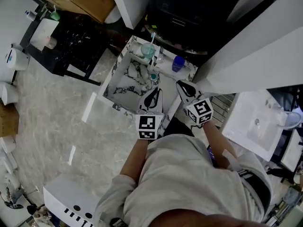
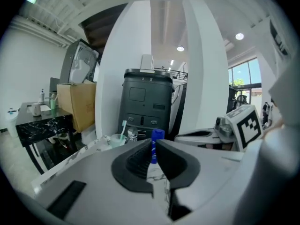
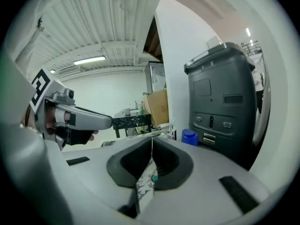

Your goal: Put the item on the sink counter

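Small blue cylindrical bottle (image 1: pixel 177 63) is noted upright at the far edge of the white, grey-veined marble bench (image 1: pixel 124 86), near a mint cup holding a toothbrush (image 1: pixel 147 50). Bench layout is shown by the head view only. Left tool (image 1: pixel 156 91) and right tool (image 1: pixel 181 85) are seen drawn together, empty, short of the bench. Ribbed black pads are shown only by the gripper views.

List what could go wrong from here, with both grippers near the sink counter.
1. The left gripper and right gripper are shut and empty by the near edge of the sink counter. Reaching in, either could topple the cup with the toothbrush.
2. The blue bottle stands toward the counter's right side, so a nudge might push it off.
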{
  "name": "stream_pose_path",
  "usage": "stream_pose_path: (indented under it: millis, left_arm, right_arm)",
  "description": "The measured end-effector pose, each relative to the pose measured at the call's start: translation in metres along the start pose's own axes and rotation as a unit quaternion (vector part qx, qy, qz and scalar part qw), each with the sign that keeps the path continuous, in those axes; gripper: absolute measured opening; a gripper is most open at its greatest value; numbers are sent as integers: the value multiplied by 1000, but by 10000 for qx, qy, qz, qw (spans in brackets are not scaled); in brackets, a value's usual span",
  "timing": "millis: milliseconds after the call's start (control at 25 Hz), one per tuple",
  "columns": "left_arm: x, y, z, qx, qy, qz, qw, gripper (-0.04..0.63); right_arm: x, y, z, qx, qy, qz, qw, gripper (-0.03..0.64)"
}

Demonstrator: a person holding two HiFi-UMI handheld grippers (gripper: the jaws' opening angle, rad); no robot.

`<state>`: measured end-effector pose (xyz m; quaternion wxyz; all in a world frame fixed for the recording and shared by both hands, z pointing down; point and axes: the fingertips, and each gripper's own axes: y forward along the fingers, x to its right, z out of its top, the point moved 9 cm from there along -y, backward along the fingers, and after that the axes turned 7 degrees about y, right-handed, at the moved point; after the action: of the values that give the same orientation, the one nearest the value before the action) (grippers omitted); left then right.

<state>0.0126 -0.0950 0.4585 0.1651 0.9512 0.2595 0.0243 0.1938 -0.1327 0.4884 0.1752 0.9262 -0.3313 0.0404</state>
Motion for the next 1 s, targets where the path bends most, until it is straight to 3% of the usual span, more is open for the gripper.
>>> stream_pose_path:
  millis: [80,240,520,640,760,1000]
  left_arm:
    - [-7,-26,-5,105,-88,182,9997,11]
    - [-17,-79,-28,44,-162,342,9993,11]
    - [-5,-146,-81,-46,-503,99,9987,11]
    - [9,-161,-95,-89,-557,-84,9984,11]
    - [17,-171,-96,-91,-384,-150,9991,11]
    - [31,-186,-78,260,-251,217,9991,11]
  right_arm:
    - [-26,-4,5,91,33,20,10000,5]
    - [-88,-21,6,224,213,39,9995,5]
    - [-169,-70,-33,-33,53,-388,9992,5]
    - [-182,-99,-42,-154,-55,-608,9980,5]
    - [-183,-124,-39,-102,-218,-815,9964,5]
    - [-178,-160,-27,168,-364,-863,9955,5]
